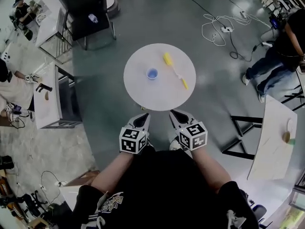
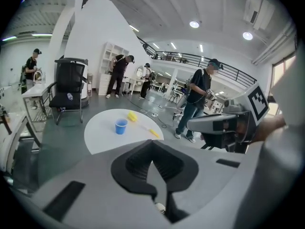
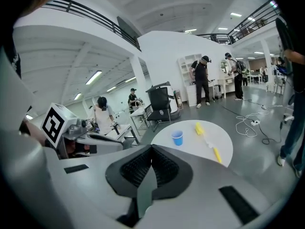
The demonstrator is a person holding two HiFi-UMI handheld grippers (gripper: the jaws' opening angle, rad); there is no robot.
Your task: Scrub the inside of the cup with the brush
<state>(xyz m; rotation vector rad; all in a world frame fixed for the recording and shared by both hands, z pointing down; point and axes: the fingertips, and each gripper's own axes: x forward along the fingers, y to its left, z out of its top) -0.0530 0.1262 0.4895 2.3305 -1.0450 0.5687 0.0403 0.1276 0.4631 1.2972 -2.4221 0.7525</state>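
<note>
A small blue cup (image 1: 152,74) stands upright near the middle of a round white table (image 1: 143,94). To its right lies a brush (image 1: 174,70) with a yellow sponge head, a white stem and a yellow handle. Both grippers hang short of the table's near edge, shut and empty: the left gripper (image 1: 144,115) and the right gripper (image 1: 174,112). The left gripper view shows the cup (image 2: 121,126) and the brush (image 2: 141,124) ahead. From the right gripper view the cup (image 3: 177,137) and the brush (image 3: 206,139) lie ahead as well.
A black chair (image 1: 88,15) stands beyond the table at the left. White worktables (image 1: 45,94) flank the left side and another white table (image 1: 274,137) the right. Cables (image 1: 224,30) trail on the grey floor. A person (image 1: 281,51) stands at the far right, others sit at the left.
</note>
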